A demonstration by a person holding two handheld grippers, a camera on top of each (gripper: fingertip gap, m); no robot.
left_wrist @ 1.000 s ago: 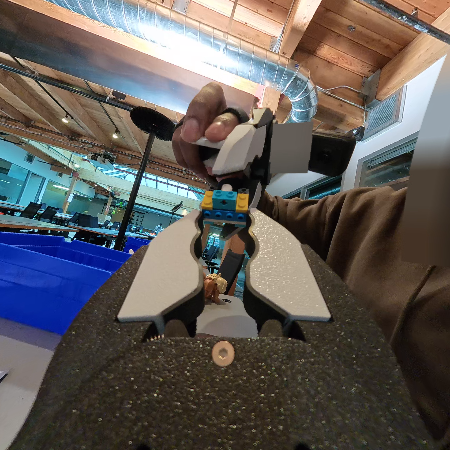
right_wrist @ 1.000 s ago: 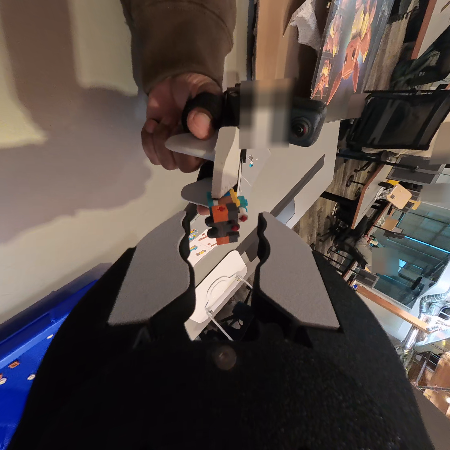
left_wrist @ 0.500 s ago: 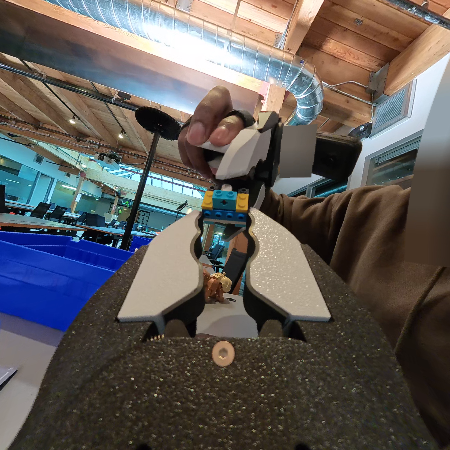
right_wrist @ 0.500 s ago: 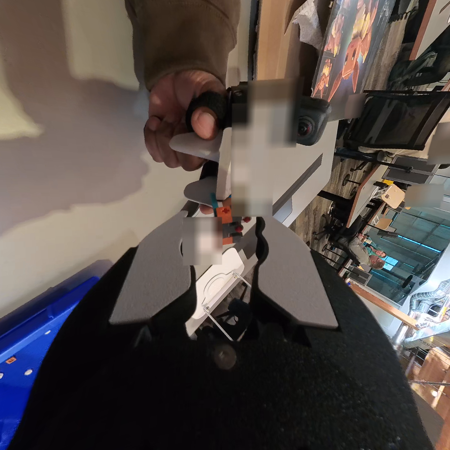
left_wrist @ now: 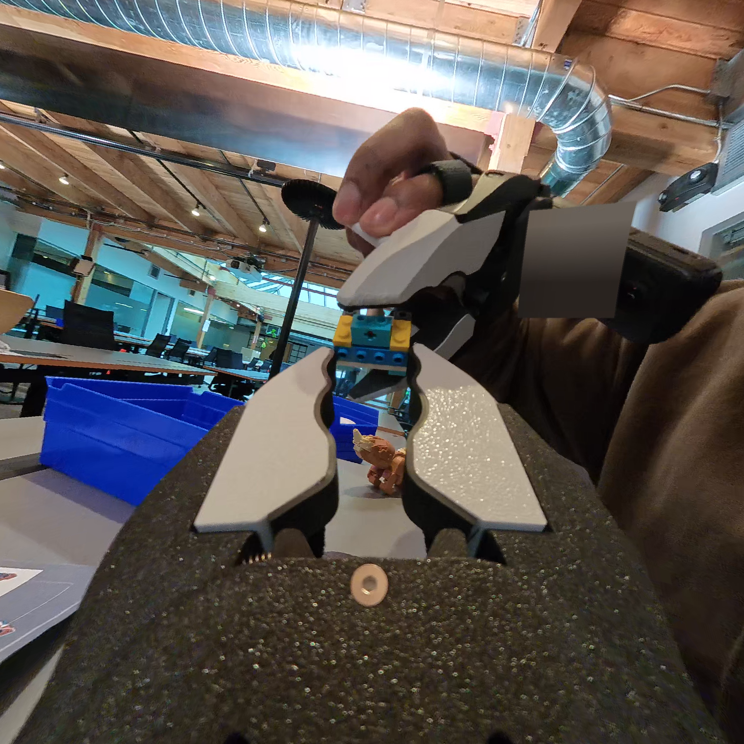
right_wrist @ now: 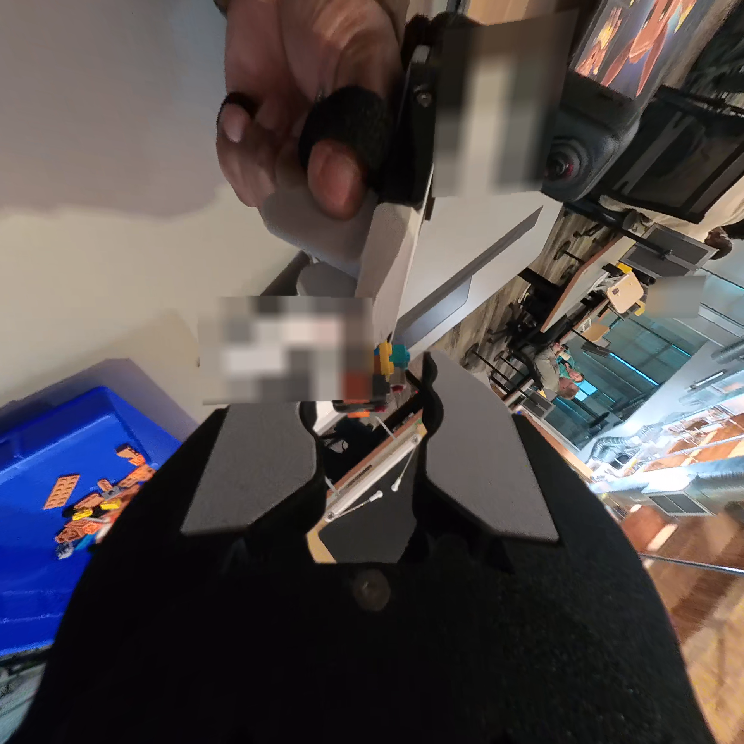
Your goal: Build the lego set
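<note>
Out along the left wrist view: left claw [left_wrist: 371, 354] clamped on the blue base of the lego build [left_wrist: 372, 340], held up off the tabletop [left_wrist: 60, 519]. Right claw [left_wrist: 349, 348] bracketing it above and below. Brown lego figure [left_wrist: 382, 459] standing beside a blue bin [left_wrist: 120, 422]. No legible writing.

Right wrist view: right claw [right_wrist: 366, 386] spread apart, lego build [right_wrist: 388, 354] between the tips, partly masked. Loose bricks [right_wrist: 88, 507] in the bin
</note>
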